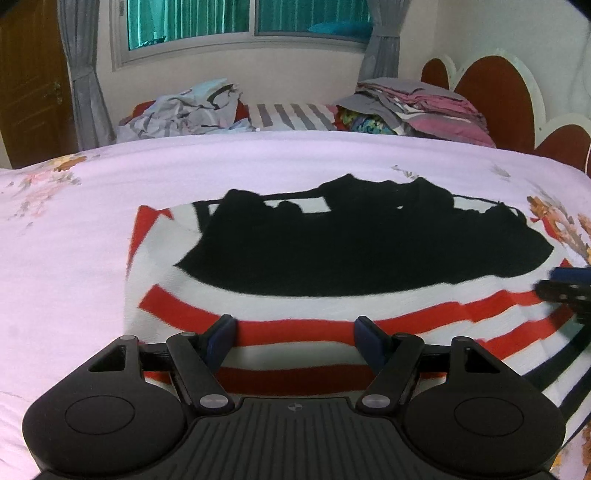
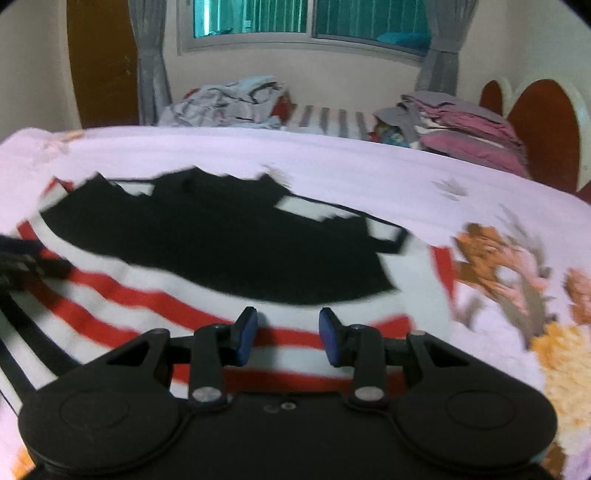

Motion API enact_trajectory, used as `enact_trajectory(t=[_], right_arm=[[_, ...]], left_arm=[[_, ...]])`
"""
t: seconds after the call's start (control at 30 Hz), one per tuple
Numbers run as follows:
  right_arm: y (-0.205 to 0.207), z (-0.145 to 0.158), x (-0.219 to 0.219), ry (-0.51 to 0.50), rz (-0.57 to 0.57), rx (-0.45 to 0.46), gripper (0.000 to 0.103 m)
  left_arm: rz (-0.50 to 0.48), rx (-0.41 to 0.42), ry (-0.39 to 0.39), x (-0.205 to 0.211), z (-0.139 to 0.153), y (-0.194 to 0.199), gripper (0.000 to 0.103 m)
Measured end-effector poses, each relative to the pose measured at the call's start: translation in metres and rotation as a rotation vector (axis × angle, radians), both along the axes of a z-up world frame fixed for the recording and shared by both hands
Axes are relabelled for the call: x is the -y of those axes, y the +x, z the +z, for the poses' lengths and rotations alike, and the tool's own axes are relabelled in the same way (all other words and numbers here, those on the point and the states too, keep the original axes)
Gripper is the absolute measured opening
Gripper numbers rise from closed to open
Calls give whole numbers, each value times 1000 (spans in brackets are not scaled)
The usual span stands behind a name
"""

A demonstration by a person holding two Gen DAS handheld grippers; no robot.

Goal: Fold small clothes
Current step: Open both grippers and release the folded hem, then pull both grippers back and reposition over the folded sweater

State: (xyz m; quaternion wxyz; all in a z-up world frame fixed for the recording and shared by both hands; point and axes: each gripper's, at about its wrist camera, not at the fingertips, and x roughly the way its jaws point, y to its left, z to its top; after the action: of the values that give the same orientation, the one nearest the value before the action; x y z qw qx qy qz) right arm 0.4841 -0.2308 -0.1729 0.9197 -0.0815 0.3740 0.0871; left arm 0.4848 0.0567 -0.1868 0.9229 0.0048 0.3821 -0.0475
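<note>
A: Any baskets or boxes holding the clothes?

B: I can't make one out. Loose piles only: a rumpled grey-and-white heap (image 1: 192, 107) and a stack of pink and grey folded pieces (image 1: 424, 107) along the far edge of the bed, below the window (image 1: 243, 22).

A: And the garment itself?

B: A red-and-white striped top (image 1: 295, 325) with a big black panel (image 1: 362, 251) lies flat on the pale pink floral bedspread (image 1: 74, 240). Its long axis runs left to right across both views, the stripes following it; the black part lies on the far side, towards the window.

A: The fingers?

B: The left gripper (image 1: 295, 338) has its blue-padded fingers (image 1: 221, 338) spread wide over a near red stripe, nothing between them. The right gripper (image 2: 288, 338) has its fingers parted too, less widely, empty, above the stripes near the garment's right end; that view is blurred. Whether either touches the cloth I can't tell.

A: The room?

B: Grey curtains (image 1: 83, 74) flank the window, a brown wooden door (image 1: 29, 81) at left, a scalloped red-and-white headboard (image 1: 491, 96) at right
</note>
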Motion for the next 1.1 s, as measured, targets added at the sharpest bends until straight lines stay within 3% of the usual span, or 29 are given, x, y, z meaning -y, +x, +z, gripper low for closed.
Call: enact_trajectory(t=[0.17,0.3,0.47,0.77,0.97,1.1], right_arm=[[-13,-2,27,22,-51,7,39],[-21,0,23,-8,-46,13,39],[-35,15,16,105,-47,17,38],[-59,10,-29,42,40,2,39],[-71,2,-15,-30,-21,-8,40],[-76,-1,2,-20,-93,-25,40]], left_arm=[[4,1,10,-12,0,-5,71],[19,2,7,-20,1,-11,71],[31,-2,5,-17,10,-22,71],[-28,9,-24,-12,11,-58,71],[-33,-5,-34,-32,0,-71,71],[-38,-13,-46,-41,-2,-77,71]])
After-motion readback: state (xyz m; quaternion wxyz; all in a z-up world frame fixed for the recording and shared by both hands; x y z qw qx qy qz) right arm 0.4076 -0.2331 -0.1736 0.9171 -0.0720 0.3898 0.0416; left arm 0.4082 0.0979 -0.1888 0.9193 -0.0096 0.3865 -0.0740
